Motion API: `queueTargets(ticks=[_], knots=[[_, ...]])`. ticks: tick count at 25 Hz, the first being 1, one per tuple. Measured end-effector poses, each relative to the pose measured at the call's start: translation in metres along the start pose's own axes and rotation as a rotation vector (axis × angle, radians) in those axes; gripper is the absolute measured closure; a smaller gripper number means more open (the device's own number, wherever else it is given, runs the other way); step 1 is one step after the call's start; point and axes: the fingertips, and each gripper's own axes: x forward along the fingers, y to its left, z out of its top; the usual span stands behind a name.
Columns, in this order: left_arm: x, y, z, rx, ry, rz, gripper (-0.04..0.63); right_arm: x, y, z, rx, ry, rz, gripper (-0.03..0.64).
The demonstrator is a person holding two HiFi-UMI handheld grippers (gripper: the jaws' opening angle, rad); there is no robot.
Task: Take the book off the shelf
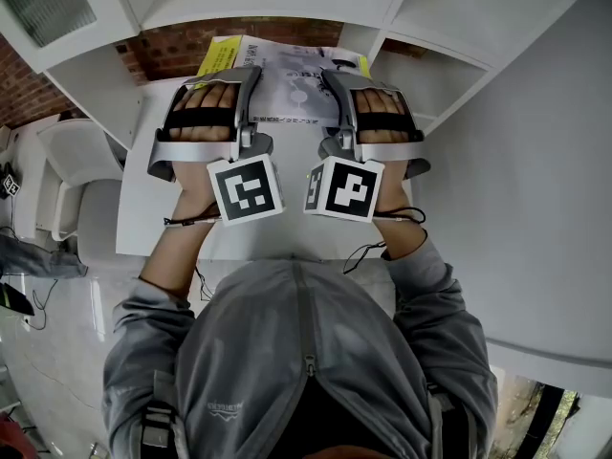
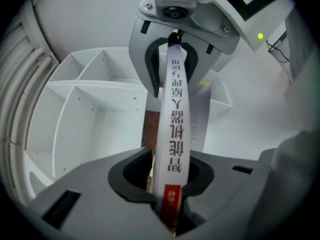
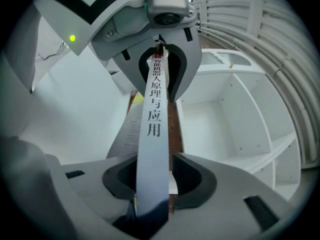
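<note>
White-spined book [image 2: 175, 134], black characters along the spine, red band at the end nearest the left gripper [image 2: 167, 176]. Left gripper's jaws are closed on that end, one pad against each cover, the spine seated deep in the throat. Right gripper [image 3: 152, 179] faces it from the opposite end, its jaws likewise clamped across the covers. The spine runs straight from one gripper to the other. The rest of the book extends away from both, its printed cover, yellow at the far corners, turned upward. White shelf [image 3: 235, 89] with open compartments stands beyond the grippers, and the book is held in front of it. Brick wall [image 1: 182, 51] shows behind. Left hand [image 1: 203, 113] and right hand [image 1: 382, 113] sit under black straps. Marker cubes [image 1: 247, 187] sit side by side, nearest the person's grey hood [image 1: 296, 352].
</note>
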Motion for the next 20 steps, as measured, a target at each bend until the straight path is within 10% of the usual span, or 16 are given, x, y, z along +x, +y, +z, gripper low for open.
queueTargets(ticks=[20], knots=[[-0.003,-0.124,0.012,-0.03,-0.029,-0.183,0.509,-0.009,0.119,-0.02,0.026,0.037,0.154,0.48]])
